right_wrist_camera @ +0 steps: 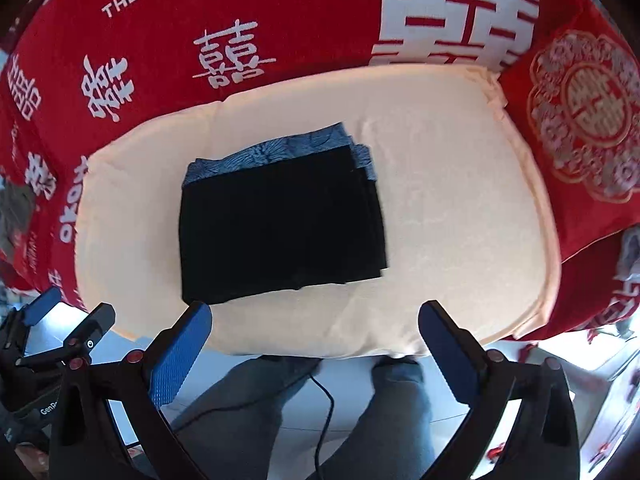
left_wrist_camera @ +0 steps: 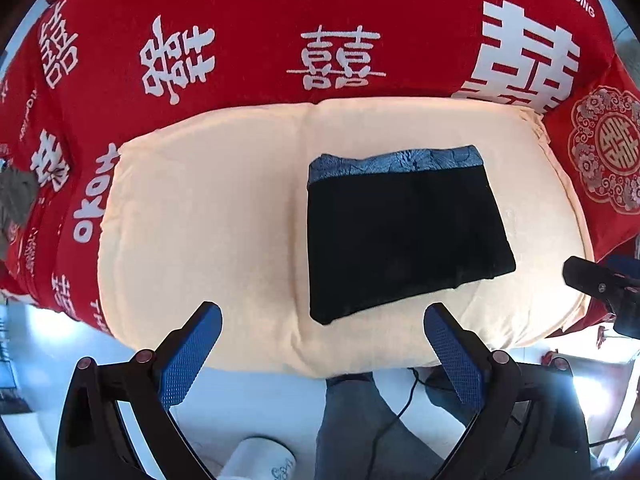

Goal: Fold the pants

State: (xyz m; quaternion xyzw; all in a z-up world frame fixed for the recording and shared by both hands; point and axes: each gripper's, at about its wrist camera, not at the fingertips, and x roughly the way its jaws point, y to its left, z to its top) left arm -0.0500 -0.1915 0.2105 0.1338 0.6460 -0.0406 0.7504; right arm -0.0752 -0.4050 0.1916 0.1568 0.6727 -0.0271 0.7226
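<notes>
Pants (left_wrist_camera: 404, 236): black, folded into a compact, roughly rectangular stack lying flat on the cream cushion, right of the cushion's centre crease in the left wrist view. The black cloth is so dark that its folds barely show.
Waistband (left_wrist_camera: 396, 162): a blue-grey patterned strip along the far edge of the stack; the right wrist view shows stepped layers at the stack's right side, but how many I cannot count.
Cream cushion (left_wrist_camera: 208, 216): pale and padded, lying on the red cover; its near edge curves down out of sight.
Red cover (left_wrist_camera: 256, 56): red cloth with white characters and lettering, cut off at the top of both views.
Red pillow (right_wrist_camera: 576, 120): with a round ornate emblem, at the cushion's right end, partly cut by the lens edge.
Left gripper (left_wrist_camera: 322, 320): blue-padded fingers wide apart, holding nothing, above the cushion's near edge and clear of the pants.
Right gripper (right_wrist_camera: 315, 316): fingers likewise spread wide and empty, just short of the stack's near edge.
Person's legs (right_wrist_camera: 400, 408): in grey-blue trousers below the cushion, with a thin black cable (right_wrist_camera: 326, 400) running between them; its ends are hidden.
Left margin: something grey (left_wrist_camera: 16, 204) on the cover, too distorted to make out.
</notes>
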